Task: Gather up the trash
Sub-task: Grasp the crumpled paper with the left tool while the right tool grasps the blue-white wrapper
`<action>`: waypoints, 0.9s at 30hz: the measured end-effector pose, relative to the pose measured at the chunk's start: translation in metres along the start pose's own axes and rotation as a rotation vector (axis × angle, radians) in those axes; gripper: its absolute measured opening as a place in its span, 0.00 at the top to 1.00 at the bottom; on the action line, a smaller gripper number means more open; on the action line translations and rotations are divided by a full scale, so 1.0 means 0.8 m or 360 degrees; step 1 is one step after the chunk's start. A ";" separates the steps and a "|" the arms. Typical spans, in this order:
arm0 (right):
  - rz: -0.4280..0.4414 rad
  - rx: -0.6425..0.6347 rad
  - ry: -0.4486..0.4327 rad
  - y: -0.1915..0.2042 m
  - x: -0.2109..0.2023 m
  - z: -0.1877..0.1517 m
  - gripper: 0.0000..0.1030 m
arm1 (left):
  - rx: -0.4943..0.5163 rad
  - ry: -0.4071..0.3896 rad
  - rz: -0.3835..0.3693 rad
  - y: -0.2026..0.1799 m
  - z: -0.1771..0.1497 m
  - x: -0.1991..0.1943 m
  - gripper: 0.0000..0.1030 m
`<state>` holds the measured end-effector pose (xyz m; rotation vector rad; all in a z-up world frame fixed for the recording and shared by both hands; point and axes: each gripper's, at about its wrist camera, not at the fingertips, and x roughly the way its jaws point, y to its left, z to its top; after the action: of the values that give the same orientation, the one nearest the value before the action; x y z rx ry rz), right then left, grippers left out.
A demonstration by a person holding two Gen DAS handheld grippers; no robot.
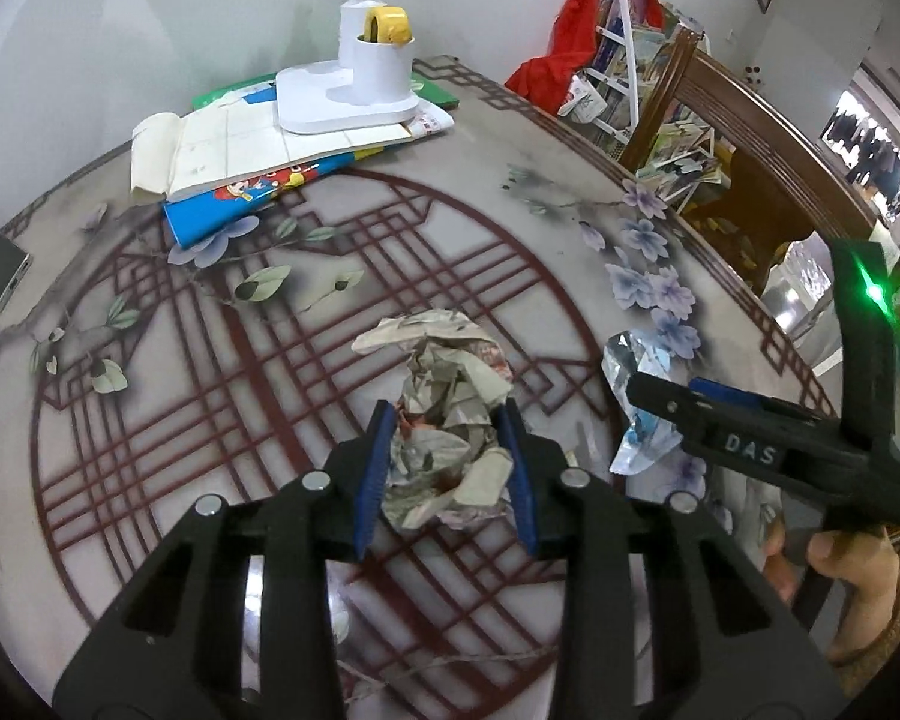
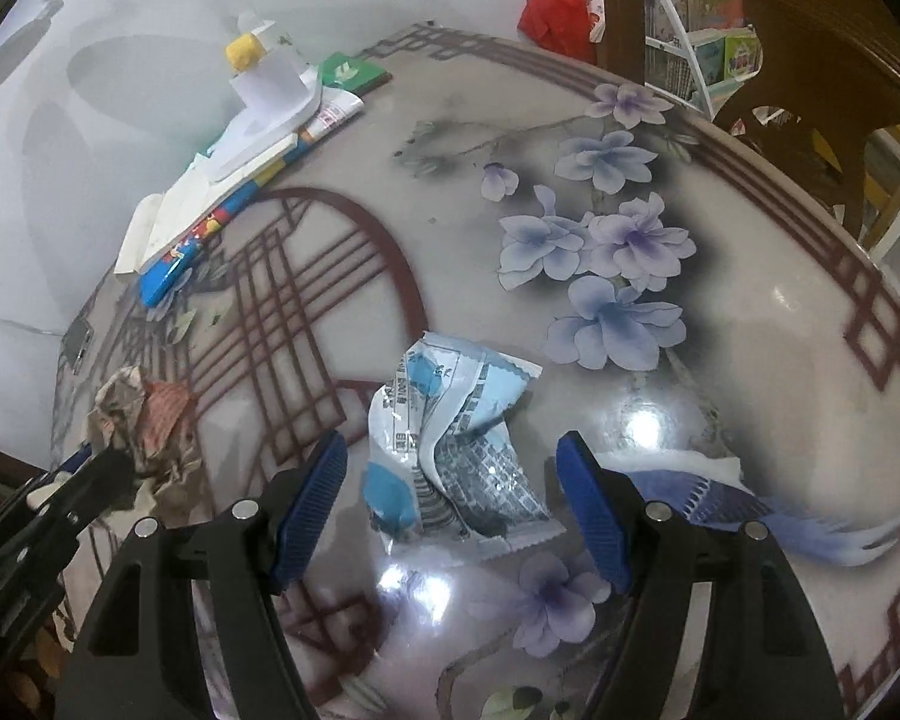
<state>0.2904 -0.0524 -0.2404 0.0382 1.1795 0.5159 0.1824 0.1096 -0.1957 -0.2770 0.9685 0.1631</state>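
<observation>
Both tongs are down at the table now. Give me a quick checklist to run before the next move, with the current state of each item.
1. Left tongs closed on the crumpled paper ball: ok, both pads press its sides.
2. Right tongs open: ok.
3. Blue snack wrapper between the right pads: ok, neither pad touches it.
4. Wrapper lying flat on the table: not ok, it is crinkled and partly lifted.
5. The two tongs clear of each other: ok, side by side and apart.
6. Trash bin to drop into: cannot tell, none in view.
</observation>
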 end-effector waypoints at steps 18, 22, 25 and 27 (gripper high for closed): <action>0.0003 0.0087 -0.0087 -0.011 -0.104 -0.062 0.64 | 0.0145 -0.0109 -0.0066 -0.036 -0.018 -0.073 0.66; -0.0002 0.0123 -0.0138 -0.010 -0.146 -0.088 0.64 | 0.0173 -0.0130 -0.0107 -0.048 -0.031 -0.095 0.66; -0.0012 0.0121 -0.0178 -0.005 -0.172 -0.109 0.64 | 0.0204 -0.0145 -0.0144 -0.059 -0.042 -0.114 0.66; -0.0020 0.0118 -0.0205 -0.001 -0.190 -0.124 0.64 | 0.0226 -0.0161 -0.0164 -0.067 -0.048 -0.126 0.66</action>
<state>0.1601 -0.1379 -0.1476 0.1255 1.0719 0.4518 0.1096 0.0458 -0.1237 -0.1860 0.8592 0.0140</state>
